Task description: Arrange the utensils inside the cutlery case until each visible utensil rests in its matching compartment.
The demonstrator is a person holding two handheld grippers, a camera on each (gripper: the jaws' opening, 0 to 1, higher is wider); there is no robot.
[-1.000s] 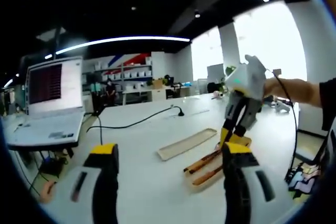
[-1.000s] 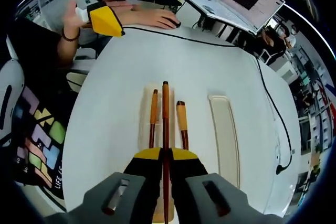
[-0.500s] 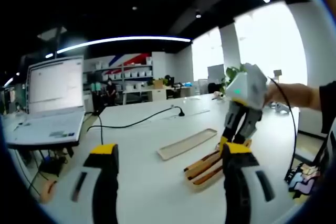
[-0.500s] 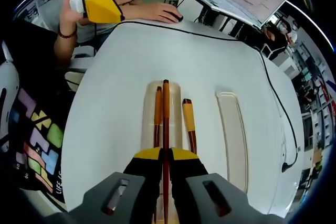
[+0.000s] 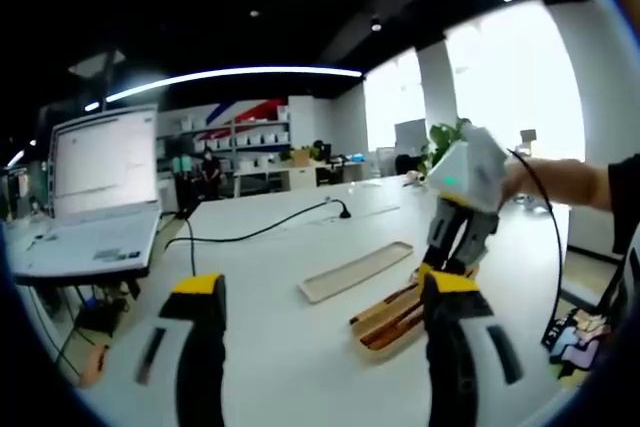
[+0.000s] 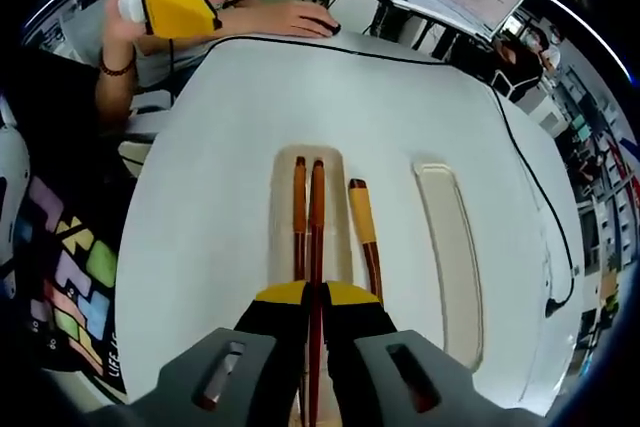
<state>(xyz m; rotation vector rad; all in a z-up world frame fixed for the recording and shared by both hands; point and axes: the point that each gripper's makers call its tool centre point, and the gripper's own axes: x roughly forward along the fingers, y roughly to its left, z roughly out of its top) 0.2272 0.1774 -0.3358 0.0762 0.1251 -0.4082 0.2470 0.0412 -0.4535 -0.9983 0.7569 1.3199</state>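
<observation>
Lowering a clamped utensil into the cutlery case, with the handle pointing straight ahead of the right gripper.

The white table (image 6: 240, 107) is spread ahead of both grippers, and on it the cutlery case (image 6: 336, 172) is seen directly ahead of the right gripper (image 6: 313, 299), its lid (image 6: 447, 247) lying beside it to that gripper's right. The jaws of the right gripper are pressed together on a long wooden-handled utensil (image 6: 317, 217), whose long axis runs forward along the jaws and along the case. A second utensil (image 6: 299, 209) lies just left of it in the case, and a third utensil (image 6: 362, 232) is just right, seemingly at the case's edge. The left gripper (image 5: 320, 297) is held apart and empty, well away, so the right is judged the nearer.
</observation>
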